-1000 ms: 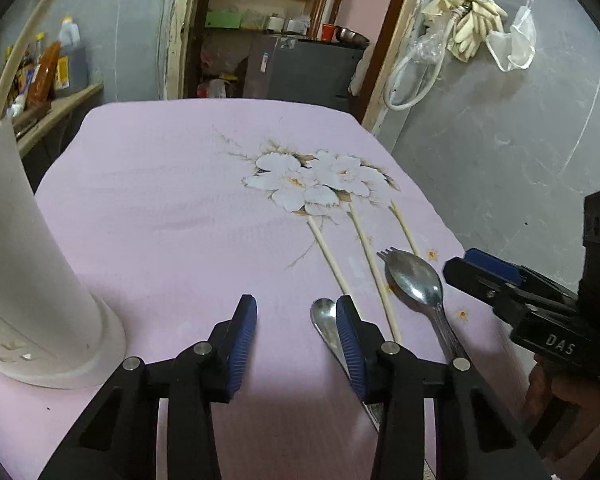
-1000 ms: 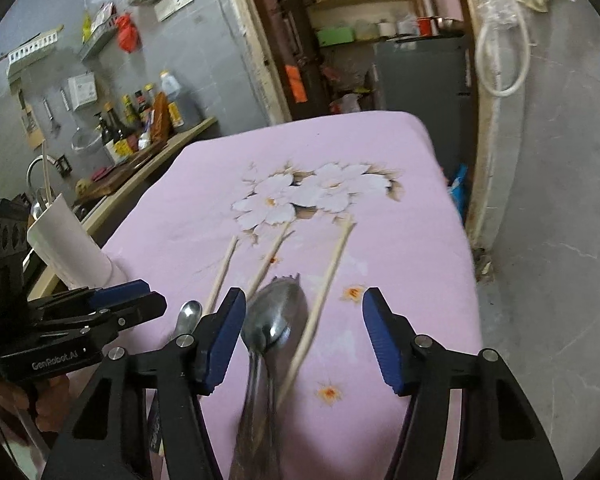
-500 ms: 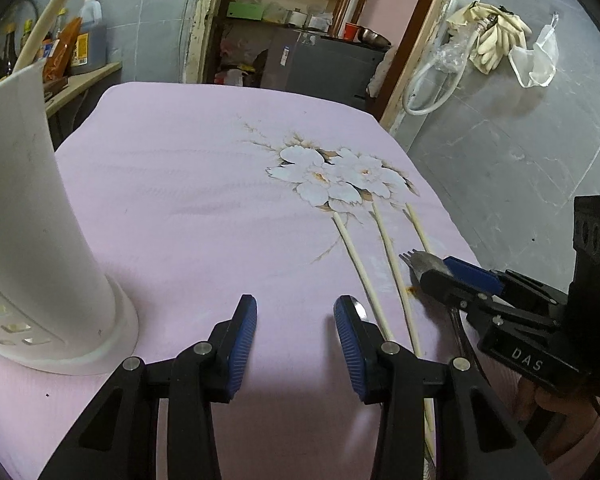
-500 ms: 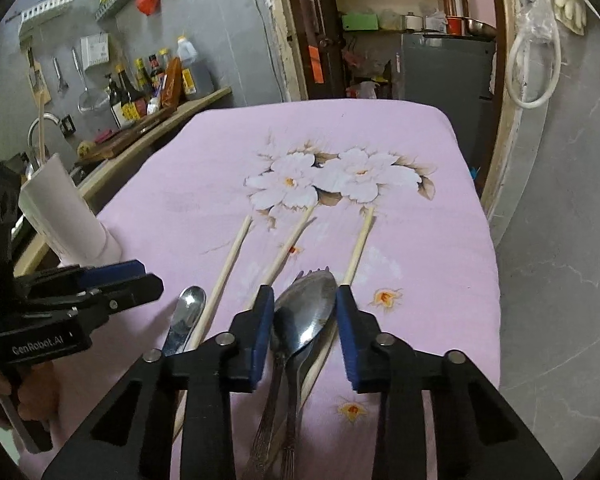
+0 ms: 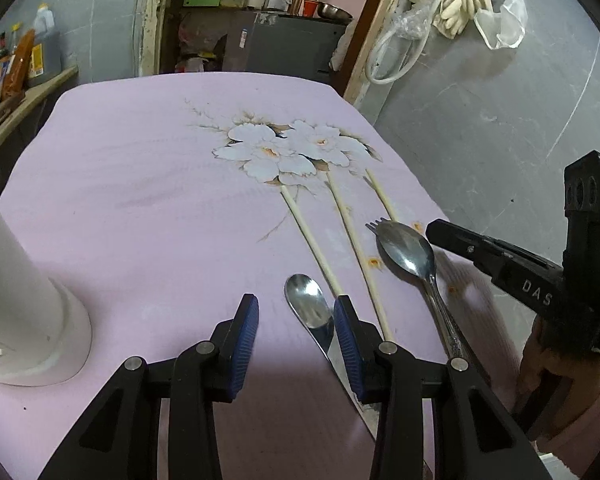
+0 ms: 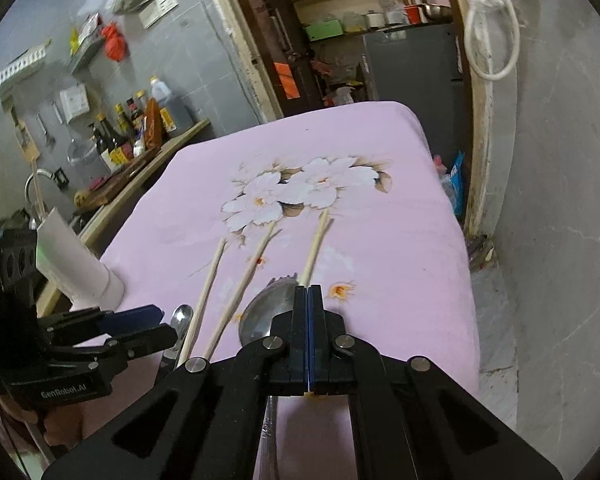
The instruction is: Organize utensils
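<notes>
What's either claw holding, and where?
Nothing visible. Right claw is shut pad to pad beside the large spoon bowl; left claw is open, with the small spoon lying by it.

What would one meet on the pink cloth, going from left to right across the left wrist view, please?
White holder → small spoon → first chopstick → second chopstick → large spoon lying over a fork → right gripper.
</notes>
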The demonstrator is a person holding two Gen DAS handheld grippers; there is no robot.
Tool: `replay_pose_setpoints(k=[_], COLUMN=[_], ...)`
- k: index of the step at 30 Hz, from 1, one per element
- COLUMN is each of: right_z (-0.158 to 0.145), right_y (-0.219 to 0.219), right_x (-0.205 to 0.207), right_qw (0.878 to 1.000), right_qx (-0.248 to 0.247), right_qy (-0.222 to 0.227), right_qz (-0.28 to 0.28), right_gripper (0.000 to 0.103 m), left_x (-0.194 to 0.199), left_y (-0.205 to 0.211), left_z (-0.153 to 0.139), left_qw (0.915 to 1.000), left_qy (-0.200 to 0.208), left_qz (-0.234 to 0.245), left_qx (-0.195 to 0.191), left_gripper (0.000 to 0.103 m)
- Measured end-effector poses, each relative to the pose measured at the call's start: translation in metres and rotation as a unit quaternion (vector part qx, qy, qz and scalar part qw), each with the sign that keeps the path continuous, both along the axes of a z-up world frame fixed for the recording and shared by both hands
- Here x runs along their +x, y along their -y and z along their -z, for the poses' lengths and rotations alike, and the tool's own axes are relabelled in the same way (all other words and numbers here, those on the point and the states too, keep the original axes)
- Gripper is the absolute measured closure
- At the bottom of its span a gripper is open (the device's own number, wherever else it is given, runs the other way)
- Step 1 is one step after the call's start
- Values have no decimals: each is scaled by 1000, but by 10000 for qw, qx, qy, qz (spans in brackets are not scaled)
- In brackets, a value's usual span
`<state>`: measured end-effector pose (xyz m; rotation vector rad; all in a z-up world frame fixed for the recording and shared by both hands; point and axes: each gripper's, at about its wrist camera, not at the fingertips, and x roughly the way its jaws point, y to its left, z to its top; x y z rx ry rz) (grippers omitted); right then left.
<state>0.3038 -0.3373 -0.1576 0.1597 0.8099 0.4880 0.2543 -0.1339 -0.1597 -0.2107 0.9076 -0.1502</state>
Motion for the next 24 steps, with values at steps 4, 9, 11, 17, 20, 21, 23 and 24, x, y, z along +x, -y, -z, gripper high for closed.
replay_pose_setpoints(k=[4, 9, 11, 17, 20, 21, 23, 24], right_z=[4, 5, 5, 6, 6, 7, 8, 9], right_y=[1, -2, -3, -3, -1, -1, -2, -3], right_x=[2, 2, 2, 3, 4, 5, 8, 11], right_qw=[9999, 10000, 10000, 9999, 9997, 9997, 9996, 9995], right_qx=[57, 26, 6, -12, -5, -5, -32, -42], right_qy=[-58, -73, -81, -128, -181, -205, -250, -280], right_qz=[79, 60, 48, 96, 147, 154, 158, 156], right_gripper=[103, 102, 102, 102, 102, 102, 100, 97], left_x=[1, 3, 3, 3, 4, 4, 4, 4], left_y=[6, 21, 22, 31, 28, 25, 22, 21], left_z=[1, 0, 0, -1, -3, -3, -3, -3], left_qw=[9999, 9988, 9987, 9971, 9975, 9978, 9983, 9985], left_qy=[-32, -45, -51, -52, -117, -139, -148, -158], left_qz=[96, 374, 399, 493, 443, 384, 338, 343], left_qx=[88, 298, 324, 573, 535, 516, 445, 391], left_gripper=[66, 74, 89, 93, 90, 88, 84, 83])
